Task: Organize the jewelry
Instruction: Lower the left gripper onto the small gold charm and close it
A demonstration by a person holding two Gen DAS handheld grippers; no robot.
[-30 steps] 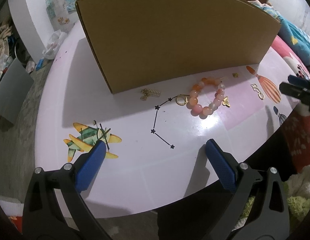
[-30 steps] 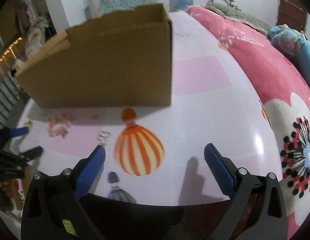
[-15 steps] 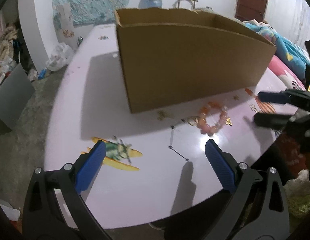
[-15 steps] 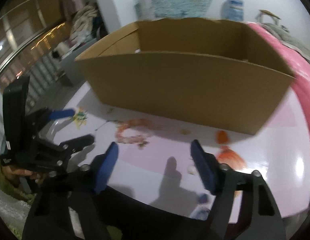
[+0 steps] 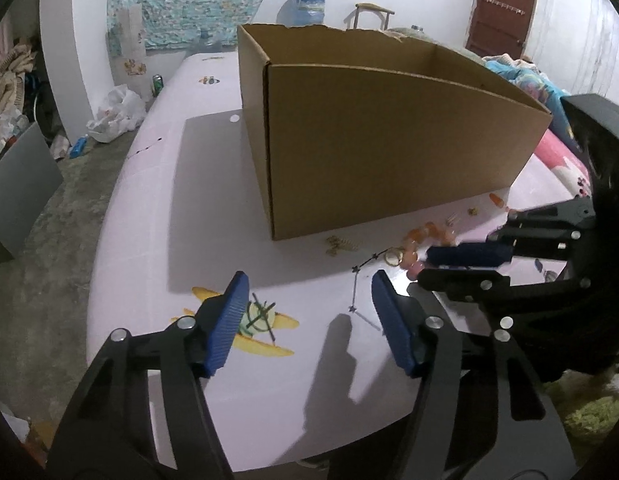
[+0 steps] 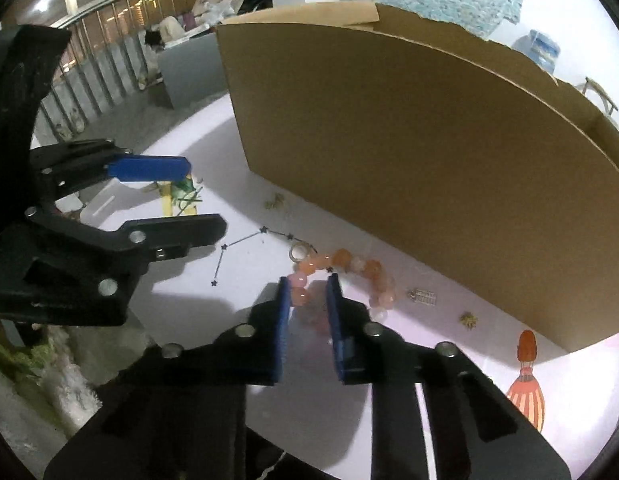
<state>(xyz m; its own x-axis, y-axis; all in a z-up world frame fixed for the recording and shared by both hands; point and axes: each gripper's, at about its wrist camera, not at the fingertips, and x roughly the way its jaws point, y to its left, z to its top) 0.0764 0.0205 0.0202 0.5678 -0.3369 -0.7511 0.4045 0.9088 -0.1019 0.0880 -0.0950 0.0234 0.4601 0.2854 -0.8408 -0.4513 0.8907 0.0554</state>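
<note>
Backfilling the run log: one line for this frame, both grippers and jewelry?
right gripper: jaws just closing around pink-orange bead bracelet | left gripper: closing partway, empty, over table | brown cardboard box: behind jewelry

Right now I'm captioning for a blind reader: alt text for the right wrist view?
The right gripper has just been closing its blue fingers around a pink-and-orange bead bracelet on a white table, before a cardboard box. The left gripper hovers at left, fingers apart.
</note>
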